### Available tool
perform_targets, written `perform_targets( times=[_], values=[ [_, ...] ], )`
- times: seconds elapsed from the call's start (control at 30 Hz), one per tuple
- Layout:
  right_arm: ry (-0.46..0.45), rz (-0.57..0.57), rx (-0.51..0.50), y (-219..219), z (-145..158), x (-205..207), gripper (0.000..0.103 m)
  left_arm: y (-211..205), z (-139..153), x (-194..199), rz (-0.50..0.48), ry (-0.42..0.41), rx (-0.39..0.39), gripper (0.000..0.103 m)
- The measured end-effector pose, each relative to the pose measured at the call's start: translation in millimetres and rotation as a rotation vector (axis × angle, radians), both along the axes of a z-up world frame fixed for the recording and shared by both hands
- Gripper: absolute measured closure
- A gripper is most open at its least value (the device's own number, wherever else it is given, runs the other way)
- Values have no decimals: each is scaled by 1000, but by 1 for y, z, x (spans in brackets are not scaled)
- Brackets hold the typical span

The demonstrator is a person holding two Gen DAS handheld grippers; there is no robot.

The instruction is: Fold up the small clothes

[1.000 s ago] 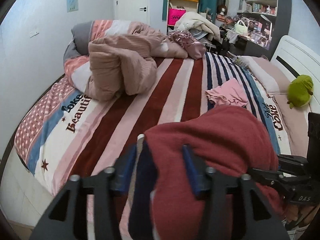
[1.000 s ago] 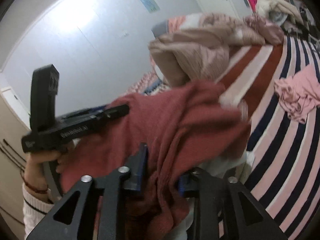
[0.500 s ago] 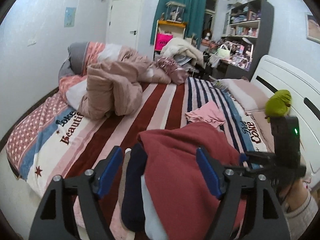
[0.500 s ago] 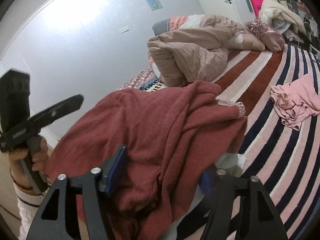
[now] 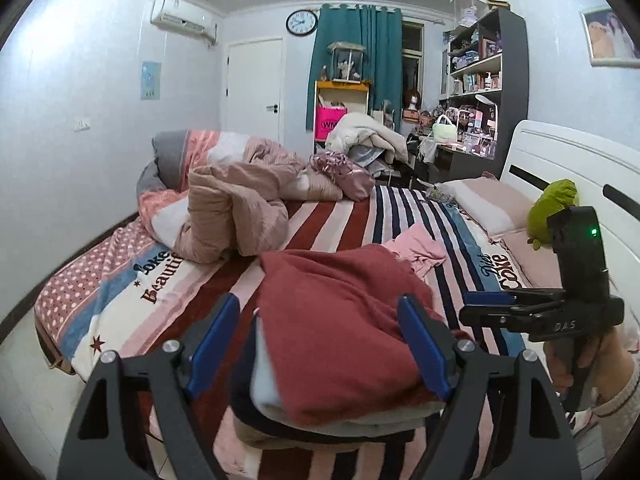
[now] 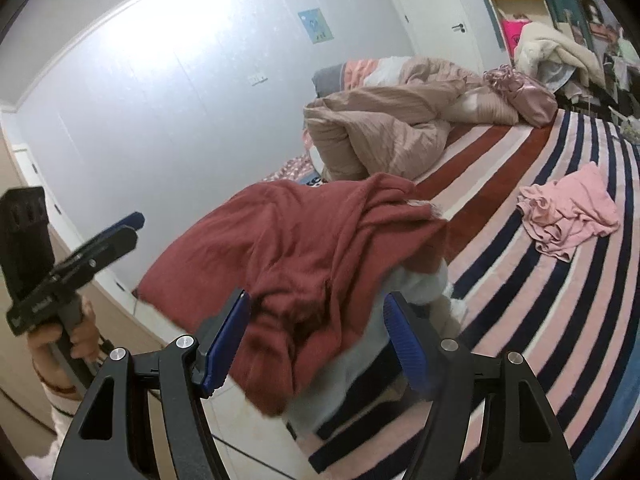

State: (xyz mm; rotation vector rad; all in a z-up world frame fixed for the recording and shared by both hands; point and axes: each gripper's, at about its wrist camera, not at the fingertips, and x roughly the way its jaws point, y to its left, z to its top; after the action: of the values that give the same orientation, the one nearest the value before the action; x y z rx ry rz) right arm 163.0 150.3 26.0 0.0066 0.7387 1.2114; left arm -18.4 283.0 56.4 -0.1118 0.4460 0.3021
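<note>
Status: my left gripper [image 5: 320, 340] and right gripper [image 6: 316, 336] both stand with jaws wide, gripping nothing. The folded red knit garment [image 5: 344, 320] lies on top of a stack of folded clothes [image 5: 320, 412] at the near edge of the bed [image 5: 340, 216], directly ahead of both grippers. I judge this item finished, though its top layer in the right view is rumpled. Remaining: the pink garment [image 6: 568, 216] lies crumpled, unfolded, toward the middle of the bed, well apart from the stack.
</note>
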Motion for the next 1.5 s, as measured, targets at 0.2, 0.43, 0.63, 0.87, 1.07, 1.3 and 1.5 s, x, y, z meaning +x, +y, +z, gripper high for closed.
perform_targets(
  times=[0.2, 0.43, 0.63, 0.87, 1.07, 1.3, 1.5],
  values=[
    [-119, -95, 1, -73, -13, -16, 37, -65, -22, -6, 8, -63, 40, 25],
    [-294, -298, -15, -204, -29, -41, 37, -158, -48, -8, -40, -165, 71, 18],
    [-480, -439, -52, -304, -44, -107, 20, -233, -65, -10, -97, -225, 99, 10],
    [-486, -569, -20, -355, -63, -164, 0, -288, -70, -14, -165, -227, 98, 5],
    [-489, -633, 4, -355, -61, -179, 0, -297, -69, -16, -176, -225, 109, 2],
    [-479, -649, 21, -351, -58, -182, 0, -289, -72, -14, -161, -228, 92, 1],
    [-500, -658, 15, -346, -53, -184, 0, -287, -73, -13, -154, -229, 93, 1]
  ],
)
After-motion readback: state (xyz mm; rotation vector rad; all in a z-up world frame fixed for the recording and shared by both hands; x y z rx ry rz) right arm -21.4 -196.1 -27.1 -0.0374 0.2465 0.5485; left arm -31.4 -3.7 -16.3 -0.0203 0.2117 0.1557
